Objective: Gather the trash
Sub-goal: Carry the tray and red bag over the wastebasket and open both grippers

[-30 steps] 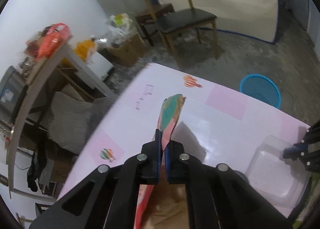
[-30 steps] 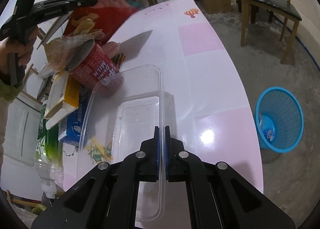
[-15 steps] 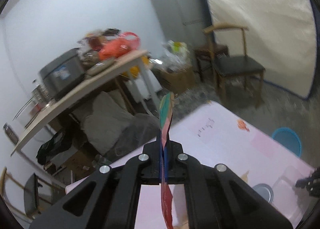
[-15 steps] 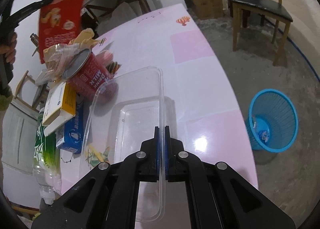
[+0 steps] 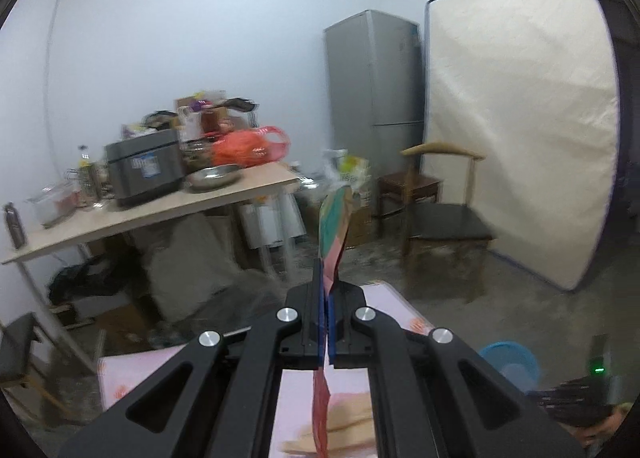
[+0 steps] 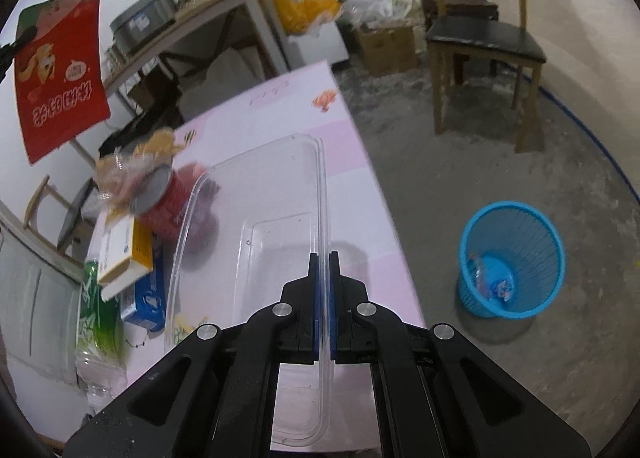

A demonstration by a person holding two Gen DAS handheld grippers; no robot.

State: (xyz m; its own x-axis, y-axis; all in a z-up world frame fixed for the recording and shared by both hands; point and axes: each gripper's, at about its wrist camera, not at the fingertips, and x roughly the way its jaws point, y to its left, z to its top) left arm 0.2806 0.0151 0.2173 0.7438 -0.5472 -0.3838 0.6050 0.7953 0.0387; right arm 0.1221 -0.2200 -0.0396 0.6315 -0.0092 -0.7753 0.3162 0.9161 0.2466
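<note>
My left gripper [image 5: 325,290] is shut on a red and green snack bag [image 5: 334,232], held edge-on high above the pink table [image 5: 296,390]. The same snack bag [image 6: 60,70] hangs at the upper left in the right wrist view. My right gripper [image 6: 324,274] is shut on the rim of a clear plastic container [image 6: 256,218], held over the pink table [image 6: 280,102]. A blue waste basket [image 6: 512,258] stands on the floor to the right of the table, with some scraps inside. It also shows in the left wrist view [image 5: 510,364].
On the table's left lie a red milk can [image 6: 172,202], crumpled wrappers [image 6: 132,166], a yellow and white box [image 6: 124,254], a blue pack [image 6: 148,298] and a green-labelled bottle [image 6: 96,334]. A wooden chair [image 6: 480,38] and a cluttered side table [image 5: 160,206] stand beyond.
My left gripper has lifted the snack bag well up off the table and levelled out. My right gripper has raised the clear container a little.
</note>
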